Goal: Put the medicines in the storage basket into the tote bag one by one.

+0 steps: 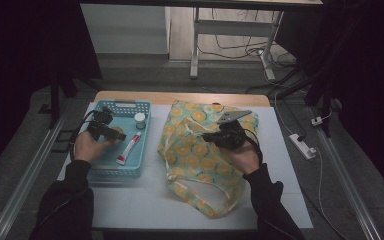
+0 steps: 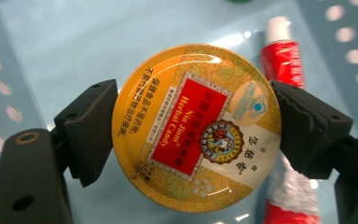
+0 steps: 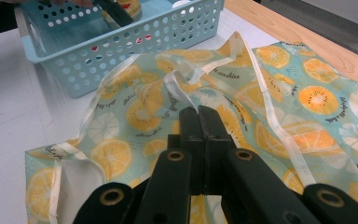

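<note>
1. One round yellow candy tin (image 2: 196, 127), one red-and-white tube (image 1: 129, 148) and one small white-capped jar (image 1: 140, 120) lie in my single blue perforated basket (image 1: 130, 168); one fruit-print cloth bag (image 1: 190, 155) lies beside it on the white table (image 1: 130, 205).
2. My left hand (image 1: 87, 146) reaches into the basket from its near side, its gripper pointing down at the floor of the basket. My right hand (image 1: 245, 156) rests over the bag, its gripper level and pointing toward the basket.
3. My left gripper (image 2: 196, 133) has its jaws clamped on opposite edges of the tin, just beside the tube.
4. My right gripper (image 3: 198, 116) has its jaws pressed together on a fold of the bag's cloth near a ribbon handle.
</note>
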Tool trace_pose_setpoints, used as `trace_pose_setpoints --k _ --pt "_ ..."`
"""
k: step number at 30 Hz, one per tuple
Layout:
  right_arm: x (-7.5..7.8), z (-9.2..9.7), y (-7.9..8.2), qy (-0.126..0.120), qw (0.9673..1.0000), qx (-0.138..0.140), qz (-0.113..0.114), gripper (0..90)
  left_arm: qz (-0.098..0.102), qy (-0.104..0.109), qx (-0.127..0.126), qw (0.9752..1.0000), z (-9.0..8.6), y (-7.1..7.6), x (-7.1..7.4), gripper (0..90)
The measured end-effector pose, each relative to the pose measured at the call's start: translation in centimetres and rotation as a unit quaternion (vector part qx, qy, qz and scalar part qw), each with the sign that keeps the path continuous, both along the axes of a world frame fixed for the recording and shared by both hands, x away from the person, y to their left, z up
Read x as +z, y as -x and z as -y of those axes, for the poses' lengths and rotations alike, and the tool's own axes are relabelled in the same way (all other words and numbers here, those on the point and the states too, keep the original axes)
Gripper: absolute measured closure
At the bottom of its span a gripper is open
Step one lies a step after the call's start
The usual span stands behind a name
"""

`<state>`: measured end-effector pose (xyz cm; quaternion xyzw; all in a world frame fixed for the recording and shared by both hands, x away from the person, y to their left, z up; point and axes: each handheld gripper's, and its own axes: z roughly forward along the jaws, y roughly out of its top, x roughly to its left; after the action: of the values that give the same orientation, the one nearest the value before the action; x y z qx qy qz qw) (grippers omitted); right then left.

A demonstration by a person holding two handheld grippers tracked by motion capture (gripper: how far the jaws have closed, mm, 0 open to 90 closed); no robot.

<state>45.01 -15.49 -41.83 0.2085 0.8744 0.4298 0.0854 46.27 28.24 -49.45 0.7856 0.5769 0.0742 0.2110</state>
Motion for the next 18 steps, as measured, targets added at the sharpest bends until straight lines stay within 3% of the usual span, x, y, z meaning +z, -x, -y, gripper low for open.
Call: trace_pose_setpoints --k 10,18 --pt "0.0 0.1 0.0 -0.003 1.0 0.0 0.002 89.9 0.042 0.031 -0.035 0.998 0.7 1.5 2.5 20.5" --pt "0.1 0.1 0.0 -0.005 1.0 -0.002 0.002 89.9 0.065 0.037 -0.068 0.9949 2.0 2.9 4.0 20.5"
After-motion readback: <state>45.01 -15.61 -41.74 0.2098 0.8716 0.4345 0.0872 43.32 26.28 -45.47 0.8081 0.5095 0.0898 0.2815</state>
